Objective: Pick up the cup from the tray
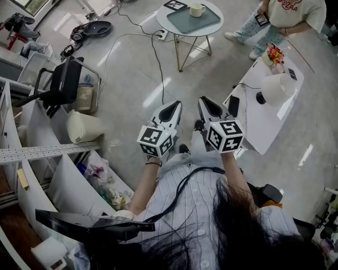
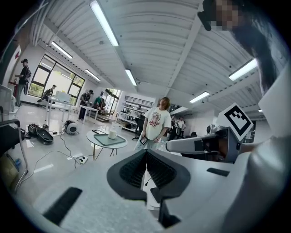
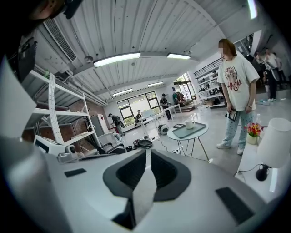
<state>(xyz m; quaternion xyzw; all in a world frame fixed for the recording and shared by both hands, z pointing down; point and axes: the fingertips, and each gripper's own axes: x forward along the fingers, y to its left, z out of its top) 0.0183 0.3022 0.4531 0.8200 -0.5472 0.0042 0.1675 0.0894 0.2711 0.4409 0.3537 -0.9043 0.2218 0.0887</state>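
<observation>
Cup (image 1: pixel 197 9) inspection, near to far: we find left gripper (image 1: pixel 170 108) and right gripper (image 1: pixel 208 104) clenched, empty, side by side; open floor (image 1: pixel 174 79) beyond; cup upright at the far-right corner of the tray (image 1: pixel 185 23), on the round table (image 1: pixel 165 20).

Cup (image 1: pixel 197 9) on tray (image 1: pixel 183 22) (atop round table (image 1: pixel 168 24)).

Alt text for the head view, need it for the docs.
Seen from above, a person holds the left tool and right tool shut and empty in front of their body, far from the white cup on a tray atop a round table. A bystander stands by a white desk.
</observation>
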